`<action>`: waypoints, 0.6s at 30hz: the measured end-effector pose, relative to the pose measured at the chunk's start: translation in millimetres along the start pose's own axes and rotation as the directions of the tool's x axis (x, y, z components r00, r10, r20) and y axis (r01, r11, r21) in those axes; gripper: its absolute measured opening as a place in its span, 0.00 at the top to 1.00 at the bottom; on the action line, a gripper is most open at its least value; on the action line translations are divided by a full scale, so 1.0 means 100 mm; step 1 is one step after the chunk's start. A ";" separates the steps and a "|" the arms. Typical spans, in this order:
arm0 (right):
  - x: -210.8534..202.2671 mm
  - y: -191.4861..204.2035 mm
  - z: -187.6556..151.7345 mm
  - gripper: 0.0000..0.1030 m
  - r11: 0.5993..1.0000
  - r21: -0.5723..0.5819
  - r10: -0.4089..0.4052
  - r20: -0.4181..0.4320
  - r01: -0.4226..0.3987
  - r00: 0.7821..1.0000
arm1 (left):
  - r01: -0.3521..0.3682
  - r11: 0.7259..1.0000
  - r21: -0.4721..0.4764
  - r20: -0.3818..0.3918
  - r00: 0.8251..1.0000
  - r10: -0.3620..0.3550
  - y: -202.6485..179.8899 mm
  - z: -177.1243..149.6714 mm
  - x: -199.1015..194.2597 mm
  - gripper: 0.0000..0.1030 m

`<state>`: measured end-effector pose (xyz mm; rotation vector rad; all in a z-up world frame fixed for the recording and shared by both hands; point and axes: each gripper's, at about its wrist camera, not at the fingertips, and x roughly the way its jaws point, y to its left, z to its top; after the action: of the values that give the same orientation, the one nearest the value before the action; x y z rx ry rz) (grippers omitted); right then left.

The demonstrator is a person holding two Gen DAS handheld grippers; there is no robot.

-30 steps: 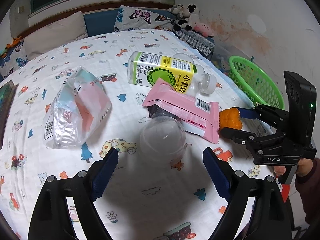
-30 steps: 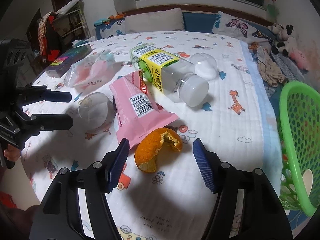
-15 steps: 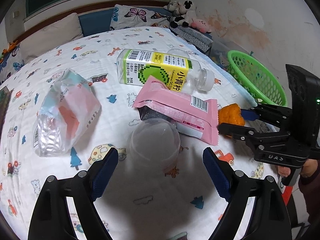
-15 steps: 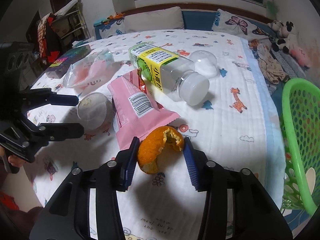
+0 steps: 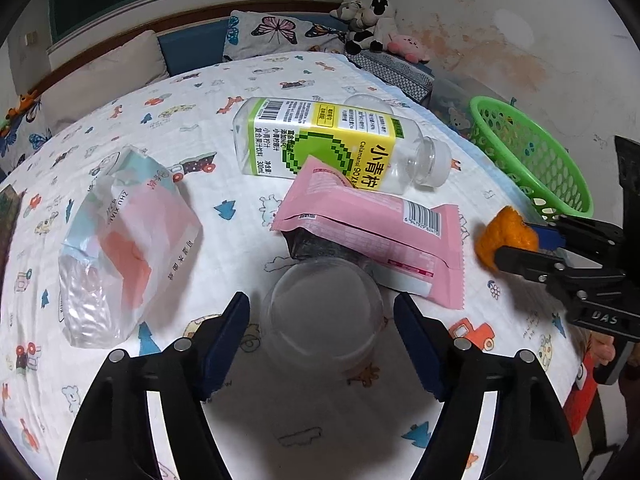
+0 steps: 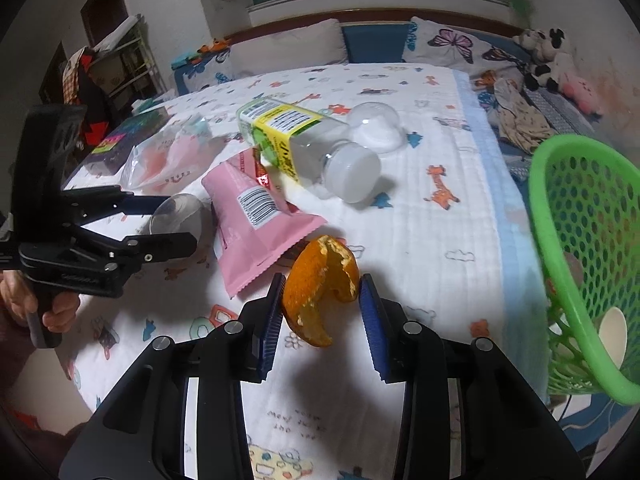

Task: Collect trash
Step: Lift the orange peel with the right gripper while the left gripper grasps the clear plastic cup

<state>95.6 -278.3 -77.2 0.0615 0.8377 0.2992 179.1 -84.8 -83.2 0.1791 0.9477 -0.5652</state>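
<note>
Beside the green basket (image 6: 588,264), the right gripper (image 6: 320,312) clamps an orange peel (image 6: 320,288) just above the bed sheet (image 6: 432,240). Farther from the basket, the left gripper (image 5: 320,336) spreads wide around a clear plastic cup (image 5: 324,312) touching the pink wrapper (image 5: 376,232).

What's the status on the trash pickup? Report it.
Done: a paper cup lies in the green basket. In hand: right gripper shut on the orange peel; left gripper open around the clear cup. Left: bottle, pink wrapper, plastic bag, clear dome lid.
</note>
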 end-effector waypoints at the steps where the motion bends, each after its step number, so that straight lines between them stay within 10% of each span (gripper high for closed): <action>1: -0.02 -0.01 0.00 0.63 1.000 0.003 -0.002 0.004 0.002 1.000 | 0.005 1.000 -0.002 0.001 1.000 -0.005 0.00 0.00 0.00 0.35; 18: -0.10 0.01 -0.03 0.66 1.000 0.012 -0.022 0.020 0.022 1.000 | 0.016 1.000 0.005 0.051 0.999 -0.016 -0.02 -0.03 -0.24 0.45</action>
<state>87.1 -280.9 -71.4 0.0661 0.8202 0.2728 164.8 -76.5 -65.7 0.1603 0.8995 -0.5841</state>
